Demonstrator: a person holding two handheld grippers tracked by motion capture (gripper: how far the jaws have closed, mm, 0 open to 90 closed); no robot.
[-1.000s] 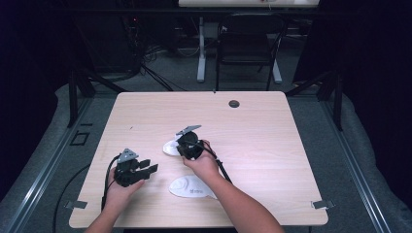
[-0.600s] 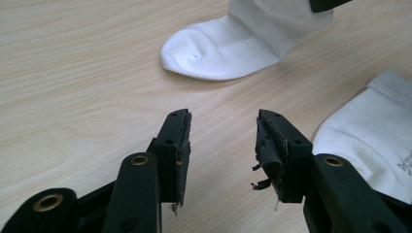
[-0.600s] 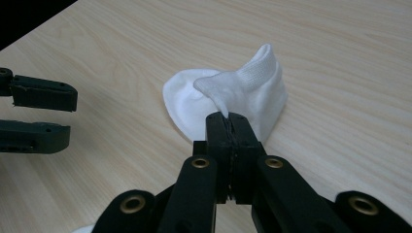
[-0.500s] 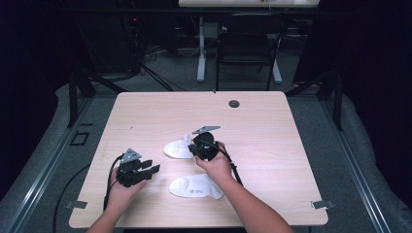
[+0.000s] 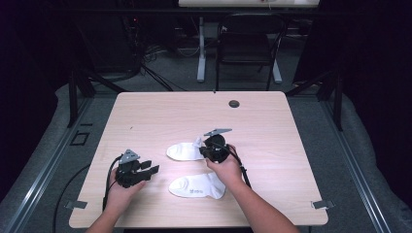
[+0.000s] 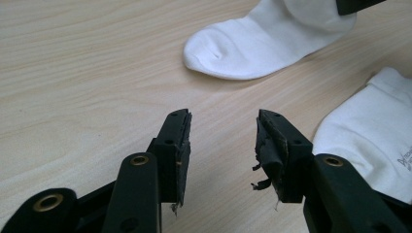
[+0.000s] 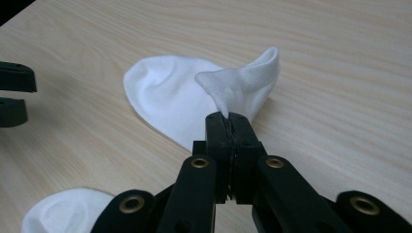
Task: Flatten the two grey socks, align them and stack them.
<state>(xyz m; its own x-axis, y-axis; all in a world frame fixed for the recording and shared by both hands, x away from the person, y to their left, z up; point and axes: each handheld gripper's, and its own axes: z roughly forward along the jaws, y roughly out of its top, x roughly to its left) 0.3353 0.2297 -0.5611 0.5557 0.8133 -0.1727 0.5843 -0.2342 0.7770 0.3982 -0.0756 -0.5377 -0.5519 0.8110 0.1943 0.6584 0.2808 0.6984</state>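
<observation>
Two white socks lie on the wooden table [image 5: 160,114]. The farther sock [image 5: 182,151] [image 6: 262,41] [image 7: 170,99] has its cuff end pinched and lifted off the wood by my right gripper [image 5: 206,148] [image 7: 227,120], which is shut on it. The nearer sock [image 5: 197,185] [image 6: 374,131] lies flat in front of the right hand. My left gripper [image 5: 150,168] [image 6: 222,127] hovers low over bare wood to the left of both socks, open, nothing between its jaws.
A small dark round grommet [image 5: 234,103] sits near the table's far edge. Beyond the table stand a chair [image 5: 248,43] and a desk leg with cables on the floor. Bare wood stretches across the far half and right side.
My right gripper has moved to the right, dragging the farther sock's cuff with it and stretching the sock out. The left gripper has stayed put.
</observation>
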